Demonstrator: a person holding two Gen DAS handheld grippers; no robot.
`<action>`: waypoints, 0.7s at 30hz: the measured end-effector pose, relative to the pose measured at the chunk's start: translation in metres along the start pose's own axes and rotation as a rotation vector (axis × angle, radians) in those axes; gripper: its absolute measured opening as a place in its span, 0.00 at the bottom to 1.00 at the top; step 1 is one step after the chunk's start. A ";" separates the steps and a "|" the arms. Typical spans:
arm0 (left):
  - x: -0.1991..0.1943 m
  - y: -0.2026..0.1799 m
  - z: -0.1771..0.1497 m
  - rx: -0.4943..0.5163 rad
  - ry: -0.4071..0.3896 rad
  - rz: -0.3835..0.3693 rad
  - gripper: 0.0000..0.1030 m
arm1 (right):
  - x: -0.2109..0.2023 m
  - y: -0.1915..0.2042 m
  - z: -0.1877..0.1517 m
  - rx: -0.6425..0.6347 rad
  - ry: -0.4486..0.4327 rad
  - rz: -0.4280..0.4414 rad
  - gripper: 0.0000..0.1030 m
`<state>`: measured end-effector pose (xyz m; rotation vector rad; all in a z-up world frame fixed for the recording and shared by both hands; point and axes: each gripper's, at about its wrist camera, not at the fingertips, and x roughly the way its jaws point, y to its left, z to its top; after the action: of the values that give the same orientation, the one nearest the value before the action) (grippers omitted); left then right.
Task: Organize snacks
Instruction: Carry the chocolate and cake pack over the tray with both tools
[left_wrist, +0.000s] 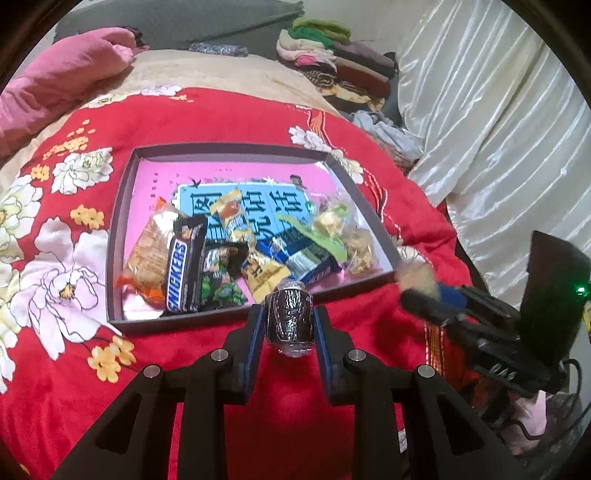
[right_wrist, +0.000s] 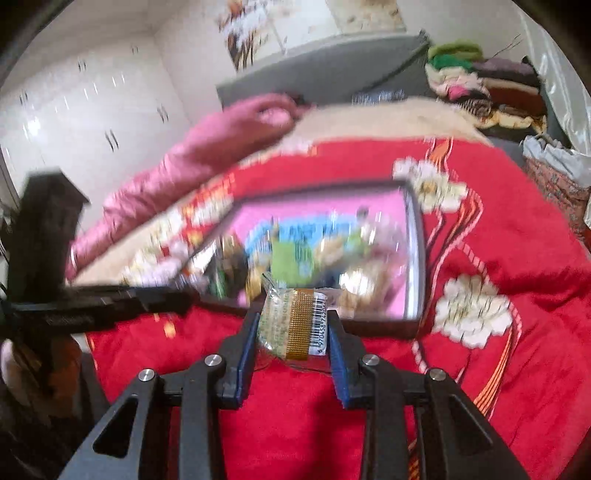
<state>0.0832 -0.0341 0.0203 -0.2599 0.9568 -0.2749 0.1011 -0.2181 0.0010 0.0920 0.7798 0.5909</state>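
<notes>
A dark-rimmed box (left_wrist: 122, 206) with a pink floor lies on the red floral bedspread and holds several snacks, among them a Snickers bar (left_wrist: 183, 267). My left gripper (left_wrist: 290, 321) is shut on a small dark foil-wrapped snack (left_wrist: 290, 314), just short of the box's near rim. My right gripper (right_wrist: 293, 325) is shut on a clear-wrapped snack with a gold band and barcode (right_wrist: 295, 319), near the box's near edge (right_wrist: 384, 325). The right gripper also shows in the left wrist view (left_wrist: 424, 291), by the box's right corner. The right wrist view is blurred.
The red floral bedspread (left_wrist: 332, 387) covers the bed. A pink quilt (left_wrist: 62, 77) lies at the far left. Folded clothes (left_wrist: 332, 62) are stacked at the back right, beside a white curtain (left_wrist: 498, 122). White wardrobe doors (right_wrist: 92, 92) stand behind the bed.
</notes>
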 end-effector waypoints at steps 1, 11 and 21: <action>0.000 0.000 0.002 0.001 -0.005 0.001 0.26 | -0.003 0.001 0.003 -0.002 -0.026 -0.003 0.34; -0.001 -0.003 0.017 0.016 -0.038 0.028 0.27 | -0.006 -0.004 0.022 -0.005 -0.100 -0.041 0.34; 0.009 -0.003 0.031 0.024 -0.044 0.053 0.27 | -0.004 -0.016 0.032 0.013 -0.141 -0.066 0.34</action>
<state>0.1133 -0.0367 0.0311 -0.2170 0.9153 -0.2315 0.1283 -0.2292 0.0215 0.1177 0.6473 0.5111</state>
